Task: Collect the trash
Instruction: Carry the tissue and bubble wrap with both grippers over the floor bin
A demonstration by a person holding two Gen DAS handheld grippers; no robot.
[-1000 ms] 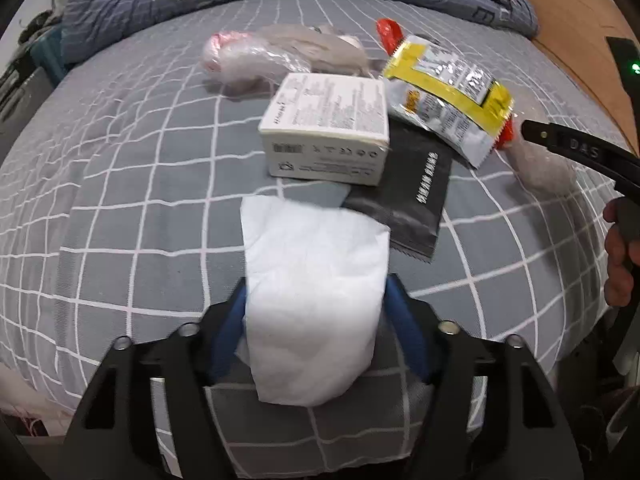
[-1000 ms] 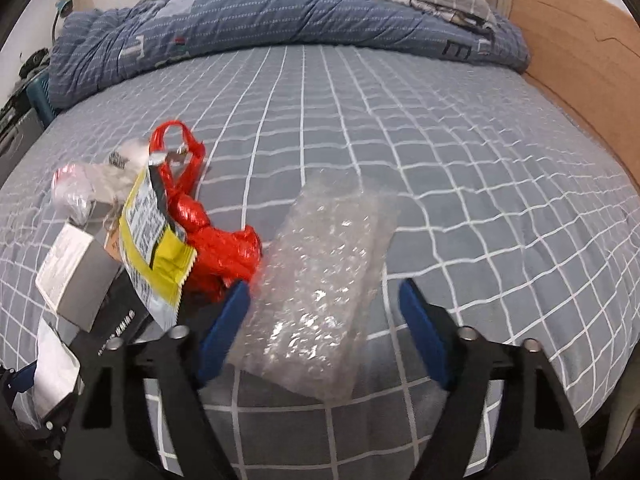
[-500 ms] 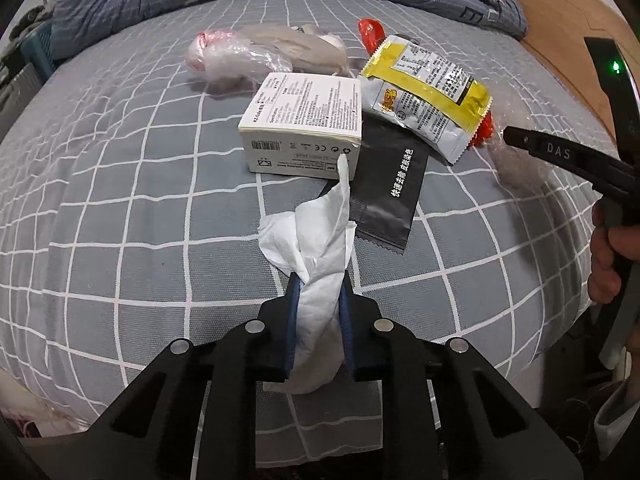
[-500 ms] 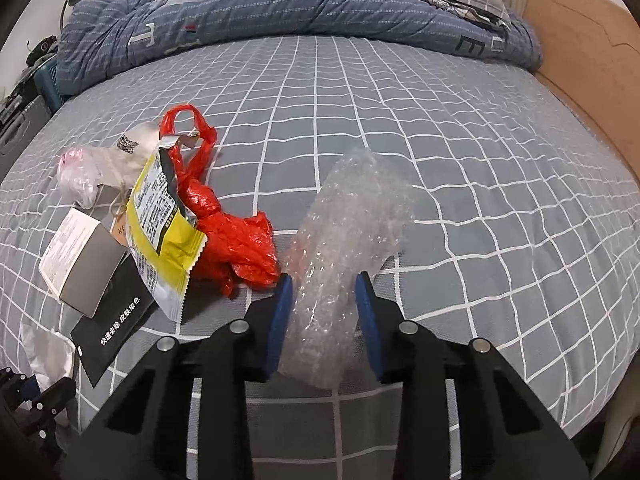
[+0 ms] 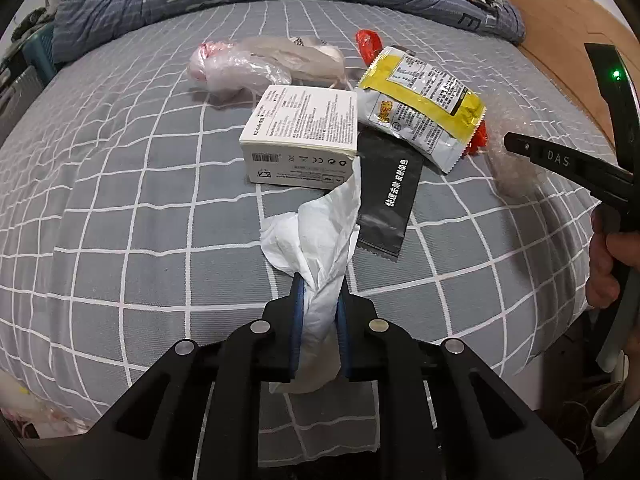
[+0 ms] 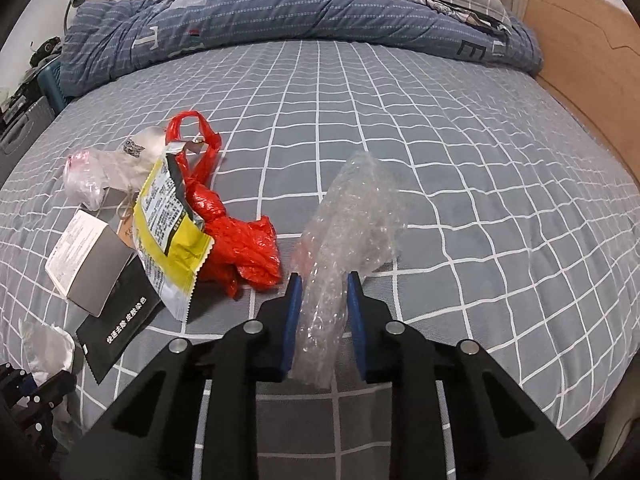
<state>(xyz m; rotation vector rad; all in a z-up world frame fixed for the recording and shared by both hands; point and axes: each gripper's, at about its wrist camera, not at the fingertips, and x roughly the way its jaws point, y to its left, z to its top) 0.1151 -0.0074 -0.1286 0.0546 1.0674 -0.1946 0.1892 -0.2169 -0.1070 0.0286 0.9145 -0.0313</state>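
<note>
The white tissue (image 5: 320, 240) was crumpled and pinched between the fingers of the left gripper (image 5: 319, 284), just in front of the white box (image 5: 304, 132) on the grey checked bedsheet (image 5: 140, 200). The right gripper (image 6: 324, 280) was clamped on the bubble wrap (image 6: 352, 216), beside the red plastic bag (image 6: 240, 240) and the yellow snack packet (image 6: 168, 216).

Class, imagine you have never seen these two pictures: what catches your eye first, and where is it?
First, the two claws at the near edge of the bed: the left claw is pinched shut on a crumpled white tissue, and the right claw on a strip of clear bubble wrap. Next comes the litter on the grey checked bedsheet, where a red plastic bag and a yellow snack wrapper stand out beside a white carton.
</note>
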